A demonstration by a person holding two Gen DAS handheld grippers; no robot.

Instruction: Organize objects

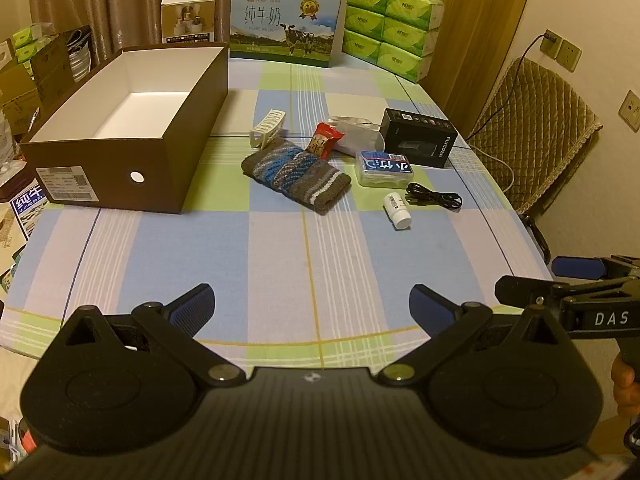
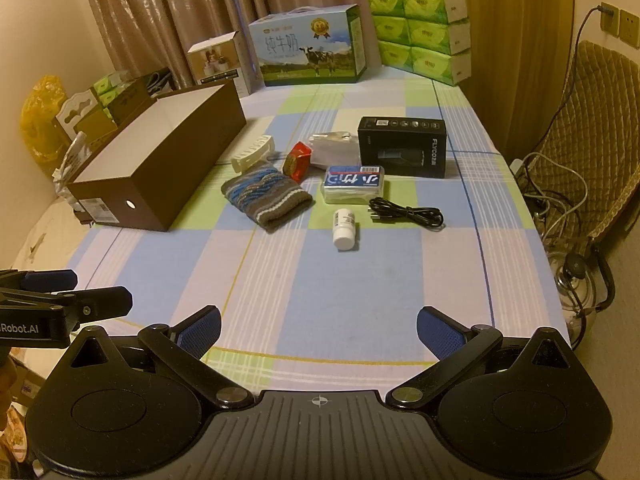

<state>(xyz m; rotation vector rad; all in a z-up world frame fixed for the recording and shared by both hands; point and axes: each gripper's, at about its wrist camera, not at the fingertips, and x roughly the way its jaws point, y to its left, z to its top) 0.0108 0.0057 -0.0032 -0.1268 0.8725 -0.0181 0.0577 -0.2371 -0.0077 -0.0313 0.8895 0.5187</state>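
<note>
Holding my left gripper [image 1: 312, 306] and right gripper [image 2: 319, 330] both spread wide and empty, bare checked tablecloth [image 2: 352, 280] ahead, brown box [image 1: 120, 128] at left edge, small bottle [image 2: 345, 229] nearest.

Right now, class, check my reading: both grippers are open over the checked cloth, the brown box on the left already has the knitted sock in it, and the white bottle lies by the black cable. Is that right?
Not quite. The brown box is empty; the left wrist view shows its bare white inside. The knitted sock lies on the checked cloth beside it. The rest stands.
</note>
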